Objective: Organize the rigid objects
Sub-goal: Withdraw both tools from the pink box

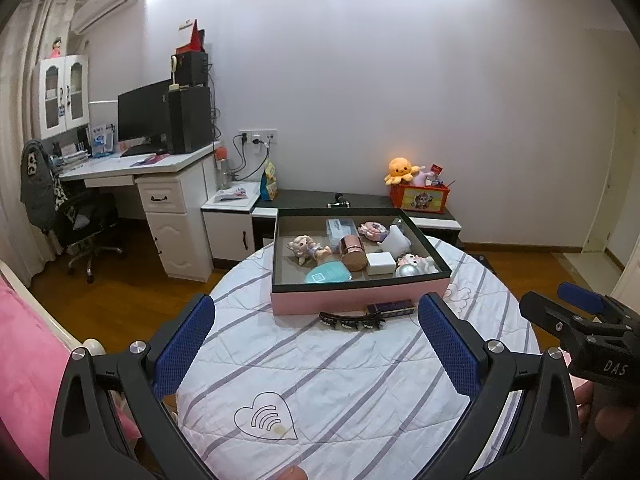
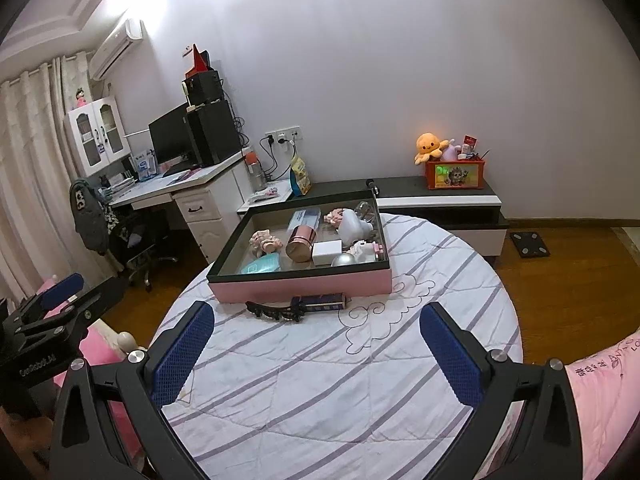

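Observation:
A shallow pink box (image 1: 352, 300) (image 2: 304, 286) with a dark rim sits at the far side of a round table covered in a striped cloth (image 1: 332, 376) (image 2: 320, 368). Inside lie a rose-gold jar (image 1: 354, 254) (image 2: 300, 245), a white block (image 1: 380, 264) (image 2: 326, 253), a teal case (image 1: 326, 274) (image 2: 260, 264), a doll (image 1: 306, 248) and other small items. A black hair clip (image 1: 352, 322) (image 2: 274, 312) and a dark blue bar (image 1: 390, 307) (image 2: 320, 301) rest on the cloth before the box. My left gripper (image 1: 316, 336) and right gripper (image 2: 316, 336) are open, empty, short of these.
A white desk (image 1: 160, 168) with a monitor and an office chair (image 1: 86, 220) stand at the left. A low cabinet (image 1: 360, 204) along the far wall carries an orange crate (image 1: 418, 198) of plush toys. Pink bedding (image 1: 28, 360) (image 2: 604, 400) borders the table. Wooden floor surrounds it.

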Tool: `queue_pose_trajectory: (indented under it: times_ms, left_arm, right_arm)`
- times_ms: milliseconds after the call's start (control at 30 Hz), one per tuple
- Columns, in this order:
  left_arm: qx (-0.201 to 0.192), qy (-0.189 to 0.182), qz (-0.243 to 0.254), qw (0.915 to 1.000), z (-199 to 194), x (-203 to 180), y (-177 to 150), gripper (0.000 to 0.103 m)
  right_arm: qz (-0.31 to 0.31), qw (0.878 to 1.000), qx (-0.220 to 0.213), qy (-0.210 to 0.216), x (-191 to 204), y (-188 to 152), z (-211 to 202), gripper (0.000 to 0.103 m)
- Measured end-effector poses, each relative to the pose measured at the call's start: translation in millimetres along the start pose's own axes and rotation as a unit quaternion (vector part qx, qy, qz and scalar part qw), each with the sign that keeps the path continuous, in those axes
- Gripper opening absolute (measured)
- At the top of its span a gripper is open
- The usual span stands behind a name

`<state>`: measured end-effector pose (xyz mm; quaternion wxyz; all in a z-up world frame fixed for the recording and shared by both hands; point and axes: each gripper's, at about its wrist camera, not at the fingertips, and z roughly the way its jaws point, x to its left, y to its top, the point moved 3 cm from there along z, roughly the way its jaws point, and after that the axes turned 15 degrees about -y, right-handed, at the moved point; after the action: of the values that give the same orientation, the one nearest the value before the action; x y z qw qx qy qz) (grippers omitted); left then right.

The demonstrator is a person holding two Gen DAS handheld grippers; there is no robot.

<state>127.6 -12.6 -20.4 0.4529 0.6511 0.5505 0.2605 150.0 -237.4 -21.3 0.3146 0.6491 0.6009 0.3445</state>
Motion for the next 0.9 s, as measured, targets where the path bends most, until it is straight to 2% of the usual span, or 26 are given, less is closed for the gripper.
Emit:
queue_pose_trajectory:
  times_ms: [500, 900]
  left_arm:
    - [0.008, 0.003, -0.015, 0.9999, 7, 6, -4, 0.103]
    - [0.055, -0.012, -0.035, 0.9978, 50, 10, -24, 0.103]
  right_arm:
    - [-0.003, 1.0, 0.007, -0.003, 5, 0, 5, 0.103]
    - [0.001, 0.999, 0.033, -0.015, -3, -5, 29, 0.103]
